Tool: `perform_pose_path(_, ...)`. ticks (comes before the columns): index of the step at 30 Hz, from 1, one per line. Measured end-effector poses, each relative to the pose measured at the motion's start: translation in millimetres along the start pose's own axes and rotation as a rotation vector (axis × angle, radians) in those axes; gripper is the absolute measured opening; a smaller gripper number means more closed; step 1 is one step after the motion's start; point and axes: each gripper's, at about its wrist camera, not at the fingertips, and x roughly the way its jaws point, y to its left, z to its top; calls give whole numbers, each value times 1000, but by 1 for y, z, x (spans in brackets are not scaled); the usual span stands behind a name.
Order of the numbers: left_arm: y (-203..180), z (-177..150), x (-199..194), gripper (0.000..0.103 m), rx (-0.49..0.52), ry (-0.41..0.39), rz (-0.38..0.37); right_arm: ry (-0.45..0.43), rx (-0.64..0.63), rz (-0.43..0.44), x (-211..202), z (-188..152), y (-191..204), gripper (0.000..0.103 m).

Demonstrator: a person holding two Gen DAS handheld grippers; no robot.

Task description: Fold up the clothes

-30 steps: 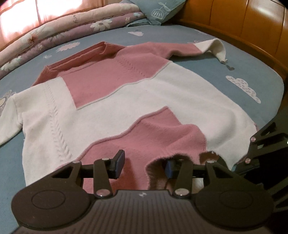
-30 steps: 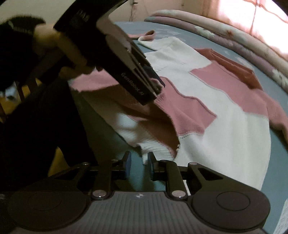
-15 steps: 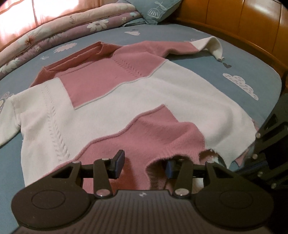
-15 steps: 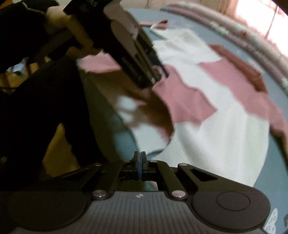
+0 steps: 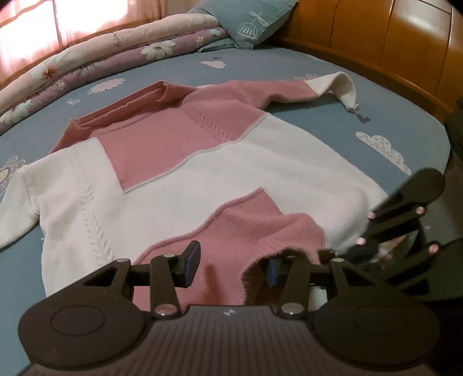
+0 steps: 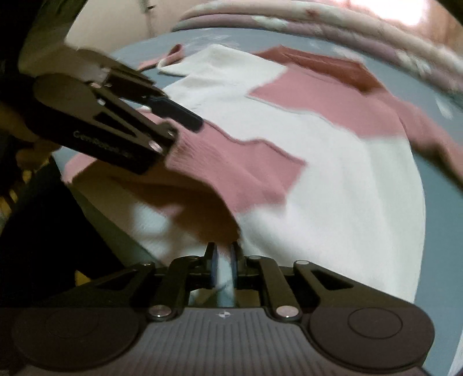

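Note:
A pink and white knit sweater [image 5: 231,167] lies spread flat on the blue bed sheet [image 5: 318,95], neck toward the far side. My left gripper [image 5: 231,269] is at its pink near hem with its jaws apart. One finger lies on top of the cloth and the other is tucked under the raised hem edge, as the right wrist view of that gripper [image 6: 179,130] also shows. My right gripper [image 6: 222,266] is at the white corner of the hem [image 6: 173,237]. Its jaws are opening from a narrow gap that pale cloth fills. The left wrist view shows this gripper [image 5: 367,248] at the sweater's right edge.
Folded floral quilts [image 5: 86,72] and a blue pillow [image 5: 254,20] line the far side of the bed. A wooden headboard [image 5: 390,43] curves along the right. A hand [image 6: 26,150] holds the left gripper, and the bed's near edge drops into dark floor [image 6: 43,245].
The right gripper closed its jaws, rolled and slid in at the white hem corner; a thin gap now shows between the pads. The left gripper stayed put.

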Motion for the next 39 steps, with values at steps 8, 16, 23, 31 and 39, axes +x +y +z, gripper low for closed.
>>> perform_pose_path(8, 1, 10, 3, 46, 15, 2, -4, -76, -152, 4, -19, -8, 23, 61)
perform_pose_path(16, 2, 10, -2, 46, 7, 6, -8, -53, -493, -46, 19, -2, 53, 36)
perform_pose_path(23, 0, 11, 1, 46, 19, 13, -8, 12, -630, -54, 19, 2, 55, 3)
perform_pose_path(31, -5, 11, 1, 45, 54, 19, -20, 138, -660, 47, 7, 3, 49, 3)
perform_pose_path(39, -22, -5, -15, 53, 123, 44, -134, 40, -490, 121, -15, 15, 39, 23)
